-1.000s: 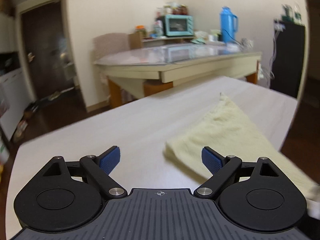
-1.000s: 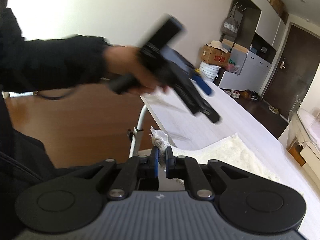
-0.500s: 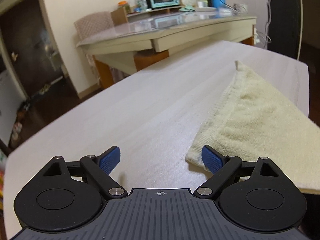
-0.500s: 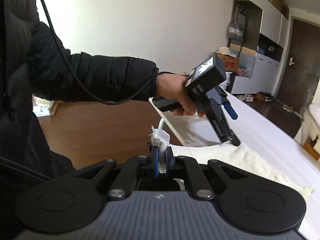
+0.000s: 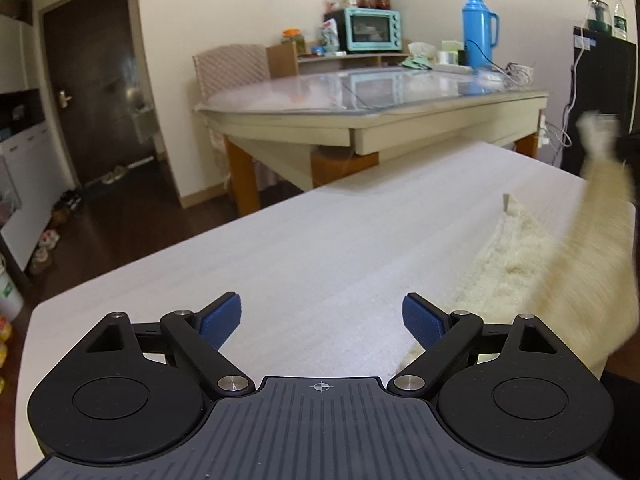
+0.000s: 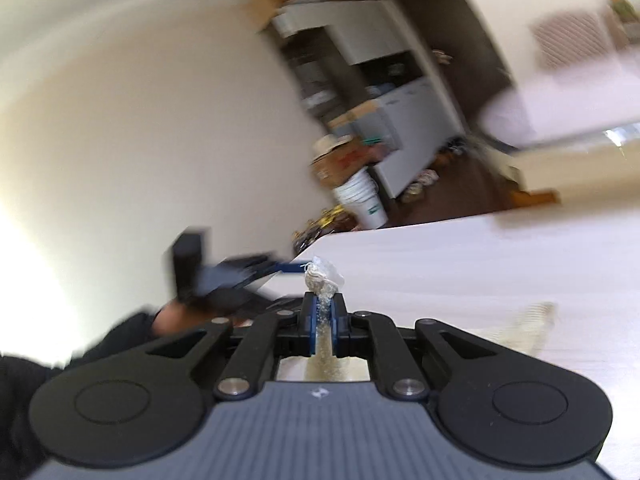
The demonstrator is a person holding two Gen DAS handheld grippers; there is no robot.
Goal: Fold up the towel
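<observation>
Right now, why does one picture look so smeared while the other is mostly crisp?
Right wrist view: nearly everything is streaked, the room, the table and the left claw, while its own right claw and the pinched towel corner stay sharp. Left wrist view: crisp, except the lifted towel at the right edge; straight lines bow, and the glass-topped table shows glare.

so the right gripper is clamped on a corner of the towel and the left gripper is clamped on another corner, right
Not quite. The right gripper is clamped on a corner of the towel, but the left wrist view shows the left gripper with jaws wide apart, holding nothing, above the table.
</observation>
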